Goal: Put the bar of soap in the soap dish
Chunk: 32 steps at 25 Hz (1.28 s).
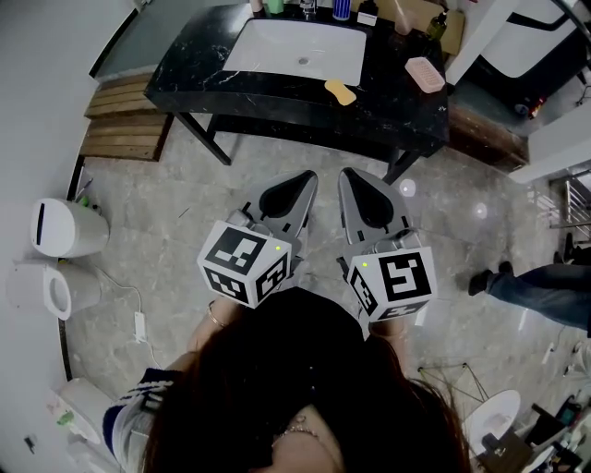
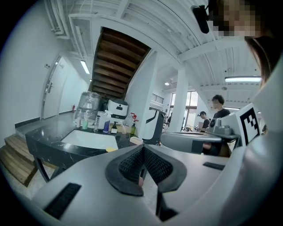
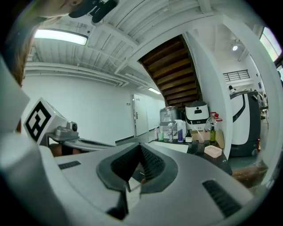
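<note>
Head view: person stands on a marble-tile floor facing a black marble vanity counter [image 1: 189, 69] w/ a white rectangular inset sink [image 1: 295, 48].

Yellow oval bar of soap [image 1: 340, 91] lies on the countertop just off the sink's front-right corner, near the front edge. Nothing touches it. It also shows in the left gripper view [image 2: 111, 149].

Pink oblong soap dish [image 1: 425, 74] sits further right on the same counter, near the right end, apart from the soap. It looks empty. Right gripper view has it too [image 3: 212, 151].

L gripper [image 1: 303, 185] and R gripper [image 1: 354, 183] are side by side over the floor, short of the counter, both pointing at it. Neither touches anything.

L gripper [image 2: 142, 150]: pads meet at the tips, closed, nothing between. R gripper [image 3: 140, 150]: same, closed and empty.

Bottles [image 1: 341, 8] line the counter's back edge. Wooden steps [image 1: 125, 115] are left of the vanity.
</note>
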### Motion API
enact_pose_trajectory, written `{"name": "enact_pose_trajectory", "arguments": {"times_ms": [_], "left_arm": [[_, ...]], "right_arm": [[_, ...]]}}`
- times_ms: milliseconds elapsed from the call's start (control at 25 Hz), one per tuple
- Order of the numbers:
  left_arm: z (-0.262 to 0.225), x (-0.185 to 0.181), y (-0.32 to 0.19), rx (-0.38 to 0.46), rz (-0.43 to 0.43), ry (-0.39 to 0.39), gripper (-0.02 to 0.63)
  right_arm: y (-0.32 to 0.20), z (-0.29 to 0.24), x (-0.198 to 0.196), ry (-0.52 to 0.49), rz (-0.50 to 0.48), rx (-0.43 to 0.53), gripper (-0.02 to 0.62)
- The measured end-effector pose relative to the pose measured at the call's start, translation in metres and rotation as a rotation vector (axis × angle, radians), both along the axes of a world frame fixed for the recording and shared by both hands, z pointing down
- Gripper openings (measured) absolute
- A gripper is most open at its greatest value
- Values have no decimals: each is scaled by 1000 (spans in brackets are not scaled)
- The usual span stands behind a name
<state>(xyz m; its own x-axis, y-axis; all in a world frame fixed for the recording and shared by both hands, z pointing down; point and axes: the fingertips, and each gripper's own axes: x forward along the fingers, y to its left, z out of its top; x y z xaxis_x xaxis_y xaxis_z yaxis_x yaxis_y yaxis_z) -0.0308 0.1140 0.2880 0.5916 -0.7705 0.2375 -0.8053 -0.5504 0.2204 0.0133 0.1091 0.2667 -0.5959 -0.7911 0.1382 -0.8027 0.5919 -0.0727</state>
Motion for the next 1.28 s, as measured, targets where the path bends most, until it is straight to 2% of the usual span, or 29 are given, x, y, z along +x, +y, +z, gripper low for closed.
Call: {"name": "enact_pose_trajectory", "arguments": {"times_ms": [240,680,1120,1280], "left_arm": [[-2,-7,-54,0,29,15,2],[-10,-18,-154,-7,97,26,2],[1,-31,-228,-54,139,54,2],[6,-36,-248,-68,152,65,2]], "right_arm": [[-50,4,-8,41,37,-24,2],[-145,2,-18,57,106,-68,2],[-213,22,-20,139,179,-153,3],[-234,22,-24,160,194,-136,3]]}}
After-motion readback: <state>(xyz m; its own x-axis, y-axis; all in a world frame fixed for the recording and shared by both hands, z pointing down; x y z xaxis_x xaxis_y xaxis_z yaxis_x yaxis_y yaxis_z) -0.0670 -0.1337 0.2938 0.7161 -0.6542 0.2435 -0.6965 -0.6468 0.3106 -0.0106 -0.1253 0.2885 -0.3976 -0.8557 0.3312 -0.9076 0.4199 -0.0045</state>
